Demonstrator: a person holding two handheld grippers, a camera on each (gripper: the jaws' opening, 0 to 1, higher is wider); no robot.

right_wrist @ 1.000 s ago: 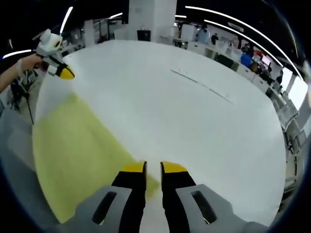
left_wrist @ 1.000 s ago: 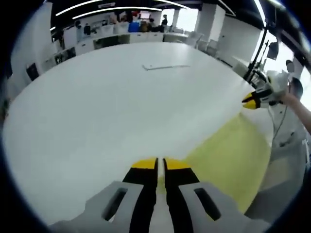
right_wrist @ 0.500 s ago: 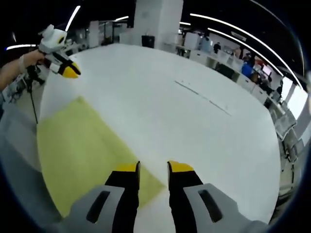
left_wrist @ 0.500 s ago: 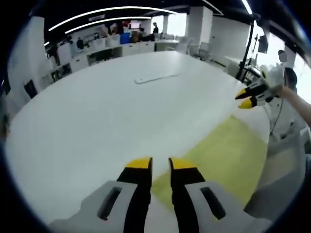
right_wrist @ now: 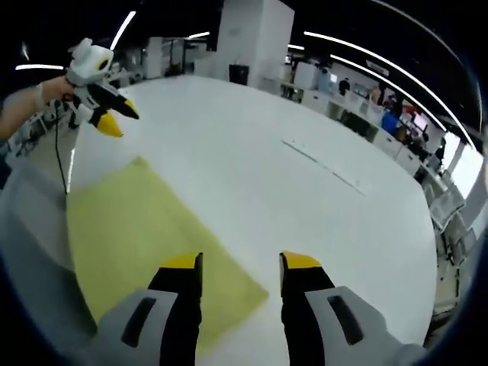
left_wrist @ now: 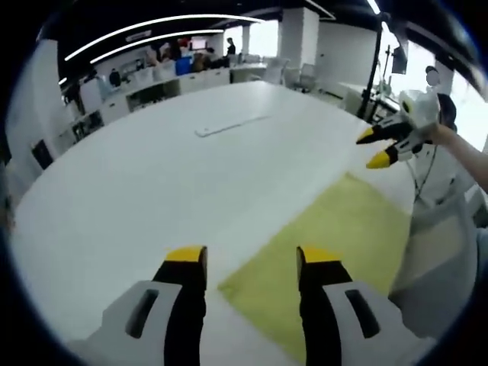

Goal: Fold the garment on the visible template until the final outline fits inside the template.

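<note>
Garment (left_wrist: 335, 252), a flat yellow sheet, lies at the table's (left_wrist: 152, 175) near edge, at 4 o'clock in my left gripper view, and I hold left gripper (left_wrist: 252, 263) and right gripper (right_wrist: 240, 267) spread, grasping nothing, above its corners, likely ready to pinch.

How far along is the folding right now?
Done: the yellow garment lies flat in a rectangle on the white table, with no loose parts showing. In hand: nothing; the left gripper and right gripper are both open above the table with nothing between the jaws. Left: I see no template outline, so I cannot tell whether the fit is reached.
</note>
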